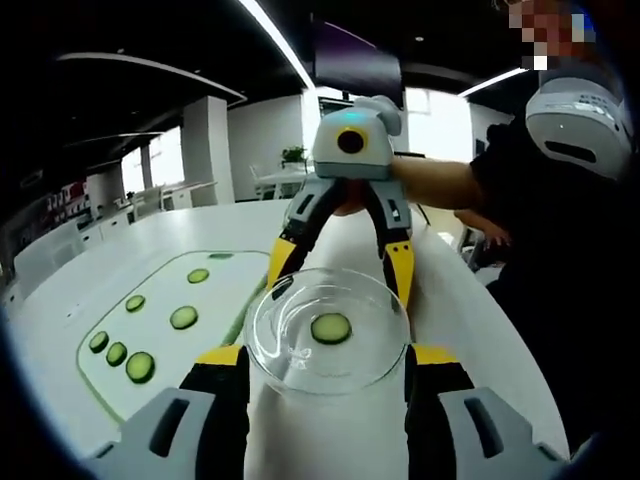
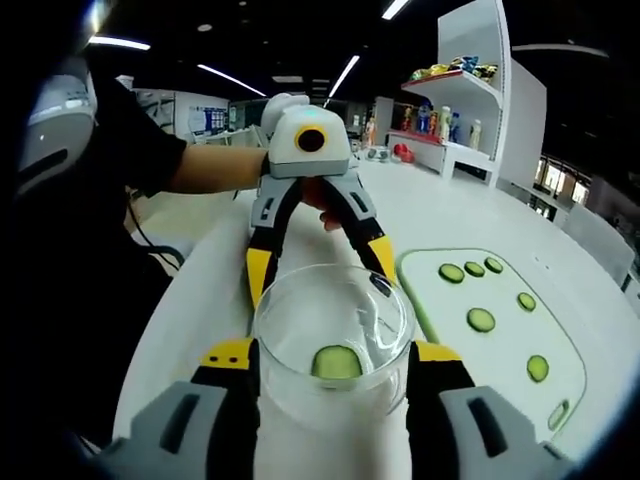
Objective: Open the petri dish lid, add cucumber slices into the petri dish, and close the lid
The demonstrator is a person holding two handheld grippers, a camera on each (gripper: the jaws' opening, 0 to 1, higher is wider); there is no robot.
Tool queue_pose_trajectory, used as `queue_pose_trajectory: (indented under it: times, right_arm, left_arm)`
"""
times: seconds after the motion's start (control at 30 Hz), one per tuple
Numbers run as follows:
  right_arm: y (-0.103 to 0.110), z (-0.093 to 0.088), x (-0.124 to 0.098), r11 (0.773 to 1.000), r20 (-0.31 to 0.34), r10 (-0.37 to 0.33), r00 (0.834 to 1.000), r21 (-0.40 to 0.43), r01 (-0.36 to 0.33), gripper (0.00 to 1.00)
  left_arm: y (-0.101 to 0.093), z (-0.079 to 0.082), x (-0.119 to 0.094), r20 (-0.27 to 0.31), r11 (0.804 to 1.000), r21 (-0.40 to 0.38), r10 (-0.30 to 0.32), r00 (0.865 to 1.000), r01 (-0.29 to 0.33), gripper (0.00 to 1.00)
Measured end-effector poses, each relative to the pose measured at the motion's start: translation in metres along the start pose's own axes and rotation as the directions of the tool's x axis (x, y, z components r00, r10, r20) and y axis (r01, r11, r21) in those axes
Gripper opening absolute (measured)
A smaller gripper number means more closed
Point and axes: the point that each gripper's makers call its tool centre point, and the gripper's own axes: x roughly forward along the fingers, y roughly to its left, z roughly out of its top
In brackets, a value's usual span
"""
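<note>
Both grippers, left [image 1: 327, 352] and right [image 2: 332, 350], clasp the dish [image 1: 328, 330] from opposite sides above the table [image 1: 470, 330]; one slice [image 1: 331, 328] lies inside (more slices on the board [image 1: 160, 300] alongside).

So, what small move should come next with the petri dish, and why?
Probably check gently that the lid is seated, then let go. One cucumber slice already lies in the petri dish, and the left claw and right claw both flank it. I cannot tell whether the lid is on.
</note>
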Motion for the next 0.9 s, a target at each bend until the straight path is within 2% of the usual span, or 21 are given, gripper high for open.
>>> queue_pose_trajectory:
  times: [0.3,0.5,0.9]
  right_arm:
    - [0.001,-0.014,-0.01,1.0,-0.004,-0.02,1.0,0.014,0.02,0.56]
    - [0.0,-0.015,-0.013,1.0,0.007,-0.027,1.0,0.012,0.027,0.56]
    - [0.001,-0.03,-0.01,0.999,-0.015,-0.013,1.0,0.035,0.014,0.56]
  left_arm:
    - [-0.006,-0.002,0.018,-0.019,0.999,0.018,-0.031,0.999,0.031,0.61]
    - [-0.006,-0.004,0.02,-0.013,0.999,0.019,-0.034,0.999,0.034,0.61]
    - [-0.008,-0.008,0.025,-0.019,0.999,0.021,-0.04,0.999,0.04,0.61]
